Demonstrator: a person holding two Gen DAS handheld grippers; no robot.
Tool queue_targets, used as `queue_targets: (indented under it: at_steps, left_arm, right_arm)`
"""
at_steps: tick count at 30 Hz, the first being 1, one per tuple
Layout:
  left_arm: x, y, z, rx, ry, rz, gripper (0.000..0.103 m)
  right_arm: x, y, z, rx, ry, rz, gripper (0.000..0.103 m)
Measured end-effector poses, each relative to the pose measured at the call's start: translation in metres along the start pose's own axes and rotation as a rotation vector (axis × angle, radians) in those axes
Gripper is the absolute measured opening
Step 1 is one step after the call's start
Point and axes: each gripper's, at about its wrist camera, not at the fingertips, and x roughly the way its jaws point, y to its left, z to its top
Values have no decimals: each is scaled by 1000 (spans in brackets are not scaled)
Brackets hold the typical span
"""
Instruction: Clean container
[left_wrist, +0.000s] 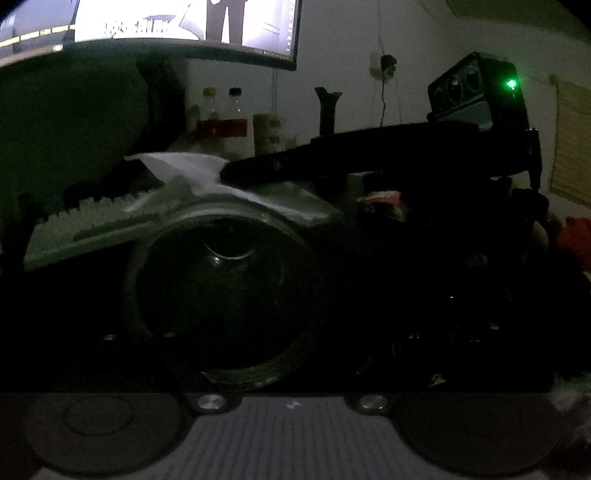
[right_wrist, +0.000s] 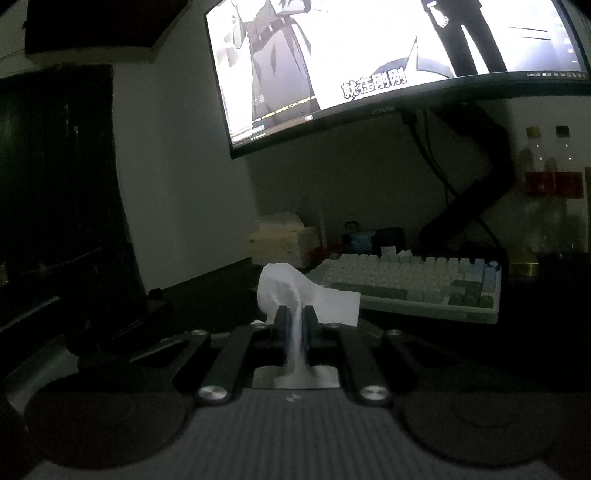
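In the dim left wrist view a clear glass jar fills the middle, its threaded mouth facing the camera. My left gripper seems closed around the jar, but its fingers are lost in the dark. My right gripper reaches in from the right as a black arm, its tip over the jar's rim, pinching a white tissue. In the right wrist view my right gripper is shut on the white tissue, which bunches up above the fingertips.
A lit monitor hangs on a black arm over a pale keyboard. Two bottles with red labels stand at the right. A tissue box sits at the back of the desk.
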Motion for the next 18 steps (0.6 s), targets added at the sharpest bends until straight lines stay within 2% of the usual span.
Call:
queue_targets:
  at_steps: [2,7,13,18]
  left_arm:
    - [1,0,1,12,6,30,81]
    - [4,1,1,16,9,36,82]
    - [7,3,-2,11,13,58,87]
    - [7,12,-3,-19,-6,53,87]
  right_arm:
    - [0,-1,0,1,1,1,10]
    - [2,0,-1,0,8,2,11]
    - [7,19,-7,-28,31,98,12]
    - [13,14,-8,-1,11,91,12]
